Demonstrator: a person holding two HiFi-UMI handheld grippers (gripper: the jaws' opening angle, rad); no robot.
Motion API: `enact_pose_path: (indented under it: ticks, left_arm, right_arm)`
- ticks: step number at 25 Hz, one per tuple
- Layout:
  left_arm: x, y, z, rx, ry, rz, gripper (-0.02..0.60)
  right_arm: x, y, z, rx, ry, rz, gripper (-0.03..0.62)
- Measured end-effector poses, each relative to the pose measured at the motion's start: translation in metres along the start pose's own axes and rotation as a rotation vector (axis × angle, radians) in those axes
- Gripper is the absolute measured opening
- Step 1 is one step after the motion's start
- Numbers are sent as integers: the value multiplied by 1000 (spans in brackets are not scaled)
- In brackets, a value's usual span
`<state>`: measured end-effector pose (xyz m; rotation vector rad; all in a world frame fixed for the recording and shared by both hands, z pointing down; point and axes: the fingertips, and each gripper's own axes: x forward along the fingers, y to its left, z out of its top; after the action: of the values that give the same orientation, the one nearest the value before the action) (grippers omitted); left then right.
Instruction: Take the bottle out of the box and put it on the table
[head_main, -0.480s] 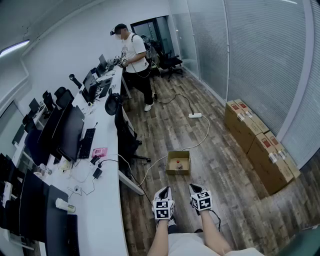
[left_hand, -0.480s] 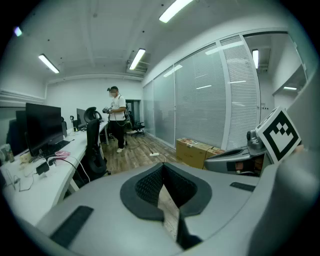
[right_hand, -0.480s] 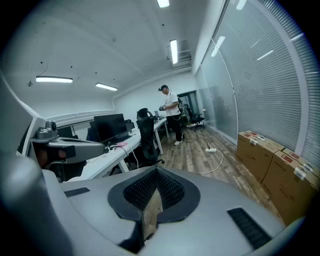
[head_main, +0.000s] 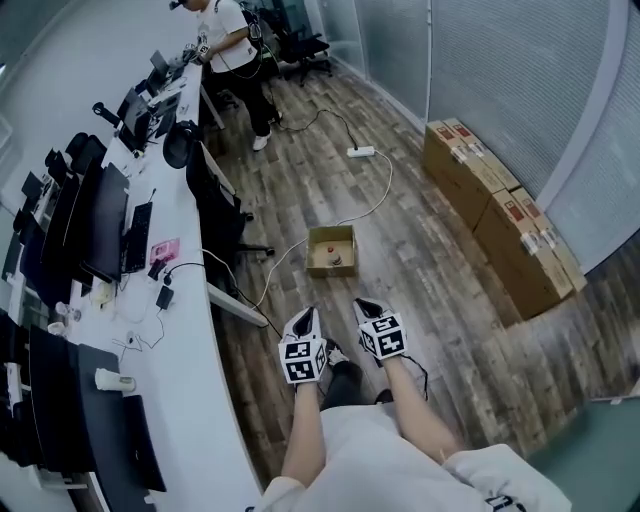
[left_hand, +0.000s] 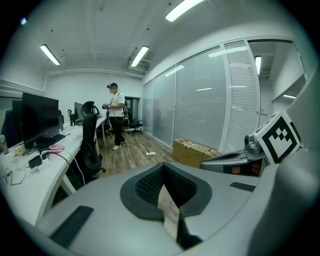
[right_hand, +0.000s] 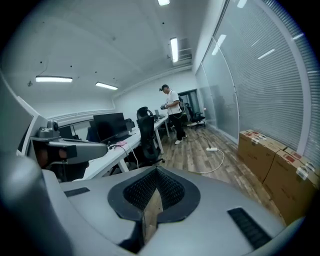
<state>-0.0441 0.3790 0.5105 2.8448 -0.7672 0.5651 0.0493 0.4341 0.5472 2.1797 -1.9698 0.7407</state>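
A small open cardboard box sits on the wooden floor, and a small bottle with a red cap stands inside it. Both grippers are held side by side in front of the person, on the near side of the box and apart from it. My left gripper has its jaws together with nothing between them, also in its own view. My right gripper is likewise shut and empty. Neither gripper view shows the box or the bottle.
A long white desk with monitors, keyboards and cables runs along the left, with a black office chair beside it. A power strip and its cable lie beyond the box. Stacked cartons line the right wall. A person stands far off.
The head view has tipped further down, so the box, the desk and the grippers all sit higher in the picture. Both grippers stay side by side and shut.
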Motion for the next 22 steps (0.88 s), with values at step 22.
enact_pose_path:
  ticks: [22]
  left_arm:
    - [142,88,38,-79,43,-9,14]
  right_arm:
    - [125,-70,52,13,109,23,41]
